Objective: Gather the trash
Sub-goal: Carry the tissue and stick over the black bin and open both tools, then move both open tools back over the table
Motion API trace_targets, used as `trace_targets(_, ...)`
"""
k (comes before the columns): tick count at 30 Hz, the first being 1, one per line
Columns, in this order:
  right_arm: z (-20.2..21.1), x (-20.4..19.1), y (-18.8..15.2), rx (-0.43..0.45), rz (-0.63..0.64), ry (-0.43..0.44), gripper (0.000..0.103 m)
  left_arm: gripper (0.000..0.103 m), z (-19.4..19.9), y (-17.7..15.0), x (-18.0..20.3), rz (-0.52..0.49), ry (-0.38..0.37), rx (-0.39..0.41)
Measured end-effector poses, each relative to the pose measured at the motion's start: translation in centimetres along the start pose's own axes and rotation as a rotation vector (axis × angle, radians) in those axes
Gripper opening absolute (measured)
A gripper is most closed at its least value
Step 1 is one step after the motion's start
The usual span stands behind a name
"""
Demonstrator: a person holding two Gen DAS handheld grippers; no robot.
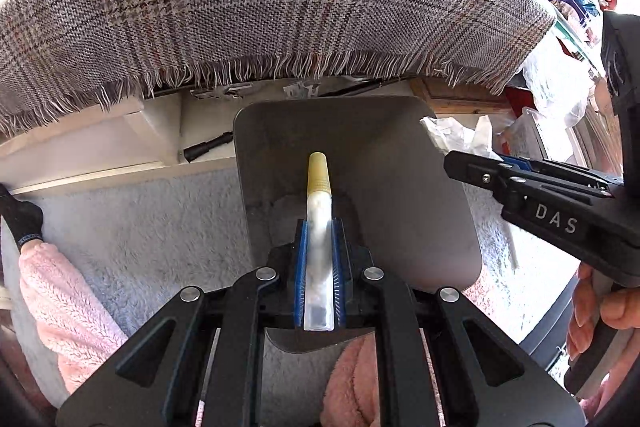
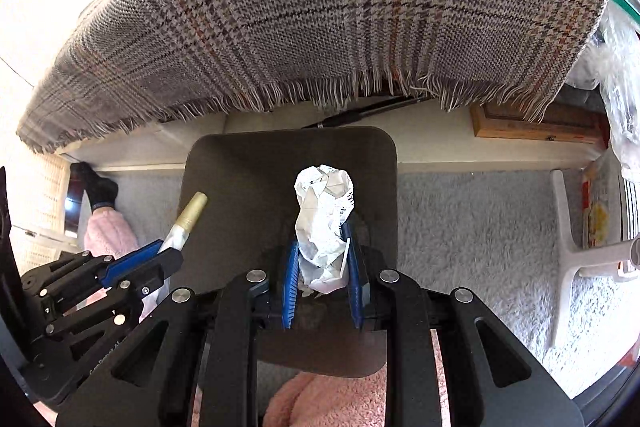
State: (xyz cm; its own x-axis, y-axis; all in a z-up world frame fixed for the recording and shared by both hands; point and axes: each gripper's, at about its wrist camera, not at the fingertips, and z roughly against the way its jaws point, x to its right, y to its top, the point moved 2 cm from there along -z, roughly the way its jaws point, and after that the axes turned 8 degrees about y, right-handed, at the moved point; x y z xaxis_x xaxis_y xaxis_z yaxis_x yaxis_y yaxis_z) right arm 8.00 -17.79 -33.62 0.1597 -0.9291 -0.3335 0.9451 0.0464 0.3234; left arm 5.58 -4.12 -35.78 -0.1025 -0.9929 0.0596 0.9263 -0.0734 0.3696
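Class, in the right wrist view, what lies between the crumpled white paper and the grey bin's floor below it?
Nothing: only open air above the grey bin, seen in the right wrist view.

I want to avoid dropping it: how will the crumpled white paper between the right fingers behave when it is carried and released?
The crumpled paper looks light and soft, so the right gripper probably dents it rather than holding it rigidly. Its creased, irregular shape suggests that it will hardly roll. Being loosely wadded, it may spring open slightly on release over the grey bin.
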Motion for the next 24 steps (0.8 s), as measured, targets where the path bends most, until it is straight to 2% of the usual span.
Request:
trace_targets(8, -0.7, -0.3, 0.1, -0.006, -0.019, -0.004, 0.027, 0.011, -0.4, 0.2, 0.3, 0.018, -0.036, -0.023)
trace_targets(10, -0.5, -0.2, 0.1, 0.001, -0.024, 0.0, 0.037, 0.011, -0.4, 0.3, 0.3, 0.02, -0.035, -0.021)
trace_targets(11, -0.4, -0.2, 0.2, 0.003, -0.024, 0.0, 0.046, 0.011, -0.3, 0.2, 0.3, 0.021, -0.034, -0.018)
trace_targets(13, -0.2, -0.2, 0.2, 0.009, -0.025, -0.001, 0.049, 0.015, -0.3, 0.3, 0.4, 0.021, -0.032, -0.018)
trace_targets(15, 0.0, 0.0, 0.3, 0.017, -0.03, -0.012, 0.049, 0.028, 0.0, 0.3, 0.2, 0.018, -0.031, -0.011)
trace_targets(17, 0.5, 0.3, 0.3, 0.027, -0.039, -0.014, 0.051, 0.047, 0.3, 0.4, 0.1, 0.022, -0.032, 0.001)
trace_targets(18, 0.7, 0.4, 0.4, 0.035, -0.045, -0.016, 0.058, 0.052, 0.5, 0.5, 0.0, 0.025, -0.029, 0.011)
trace_targets(20, 1.4, 0.8, 0.7, 0.058, -0.056, -0.023, 0.071, 0.073, 1.1, 0.7, -0.4, 0.032, -0.022, 0.03)
trace_targets(24, 3.6, 1.4, 1.4, 0.123, -0.078, -0.049, 0.098, 0.087, 2.4, 1.6, -1.2, 0.027, 0.028, 0.065)
